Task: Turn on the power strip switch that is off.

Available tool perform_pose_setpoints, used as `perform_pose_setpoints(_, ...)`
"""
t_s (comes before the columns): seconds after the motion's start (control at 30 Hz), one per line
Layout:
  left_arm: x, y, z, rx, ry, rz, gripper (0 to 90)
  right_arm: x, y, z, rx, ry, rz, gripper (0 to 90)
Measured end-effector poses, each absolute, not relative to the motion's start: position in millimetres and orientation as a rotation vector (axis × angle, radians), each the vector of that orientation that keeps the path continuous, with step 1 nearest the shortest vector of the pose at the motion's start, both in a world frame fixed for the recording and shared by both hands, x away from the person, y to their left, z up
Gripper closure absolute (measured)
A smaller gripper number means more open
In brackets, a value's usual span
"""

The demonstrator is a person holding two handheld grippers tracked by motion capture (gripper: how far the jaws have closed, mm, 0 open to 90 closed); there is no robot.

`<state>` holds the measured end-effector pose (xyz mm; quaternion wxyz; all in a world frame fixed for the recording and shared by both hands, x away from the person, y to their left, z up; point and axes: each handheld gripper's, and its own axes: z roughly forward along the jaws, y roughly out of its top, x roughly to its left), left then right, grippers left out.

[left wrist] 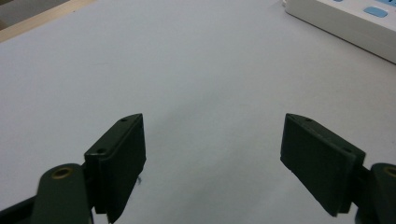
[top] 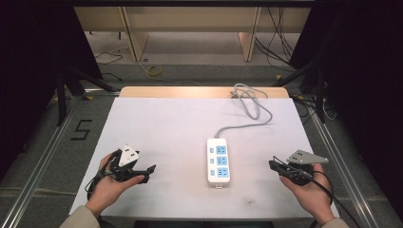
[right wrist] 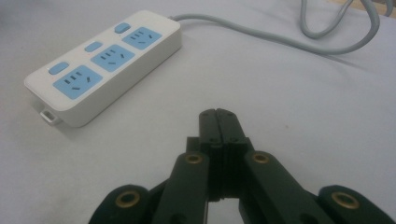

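A black "5" [top: 81, 129] marks the floor at left. The smooth white plastic power strip with blue sockets [top: 218, 162] lies mid-frame on the matte white worktop [top: 166, 123]. Left tool [top: 146, 172] gapes wide, empty; right tool [top: 274, 164] pressed closed, empty.

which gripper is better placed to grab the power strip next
Probably the left gripper: its jaws stand open and point toward the power strip. The right gripper sits about as near, but its jaws are shut.

White table [top: 157, 123], grey carpeted floor [top: 43, 142]
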<state>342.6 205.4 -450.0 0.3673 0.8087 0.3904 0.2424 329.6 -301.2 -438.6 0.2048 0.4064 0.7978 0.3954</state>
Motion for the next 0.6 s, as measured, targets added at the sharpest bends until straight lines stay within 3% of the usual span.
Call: perform_pose_setpoints(0.6, 343.0, 205.1, -450.3, 2.084, 1.0, 0.618, 22.2, 336.3, -290.2, -433.0, 1.114, 2.244, 1.123, 90.0)
